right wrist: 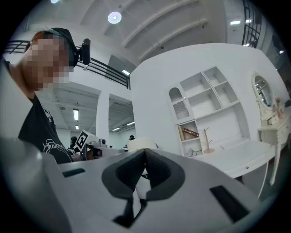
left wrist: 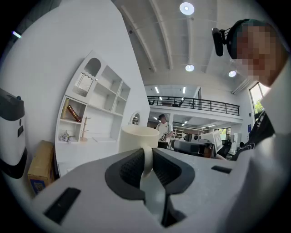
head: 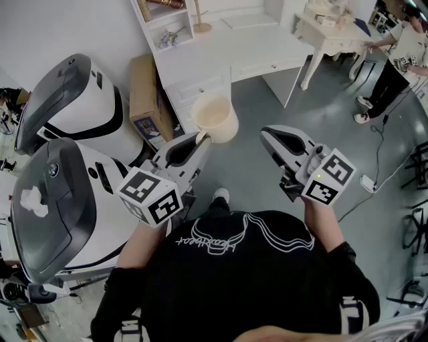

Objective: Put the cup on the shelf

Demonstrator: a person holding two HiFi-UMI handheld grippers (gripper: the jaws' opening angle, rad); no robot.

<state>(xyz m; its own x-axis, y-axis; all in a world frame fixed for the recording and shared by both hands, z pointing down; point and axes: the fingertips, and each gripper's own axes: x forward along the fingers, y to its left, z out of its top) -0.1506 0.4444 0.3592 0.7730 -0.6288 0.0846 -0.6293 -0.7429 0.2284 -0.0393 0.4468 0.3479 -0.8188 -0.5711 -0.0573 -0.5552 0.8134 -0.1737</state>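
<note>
A cream cup (head: 215, 117) hangs in the air in front of the person, held by its handle in my left gripper (head: 202, 138). In the left gripper view the black pads press on the handle (left wrist: 146, 160), and the cup's body (left wrist: 137, 139) rises just beyond the jaws. The white shelf unit (left wrist: 94, 103) with open compartments stands ahead and to the left; its lower part shows at the top of the head view (head: 167, 20). My right gripper (head: 267, 137) hovers to the right of the cup, jaws together with nothing between them (right wrist: 144, 157).
A white desk (head: 234, 47) joins the shelf. A cardboard box (head: 144, 97) leans beside it, and two large white-and-grey machines (head: 60, 174) stand on the left. A white table (head: 331, 33) and a standing person (head: 401, 60) are at the far right.
</note>
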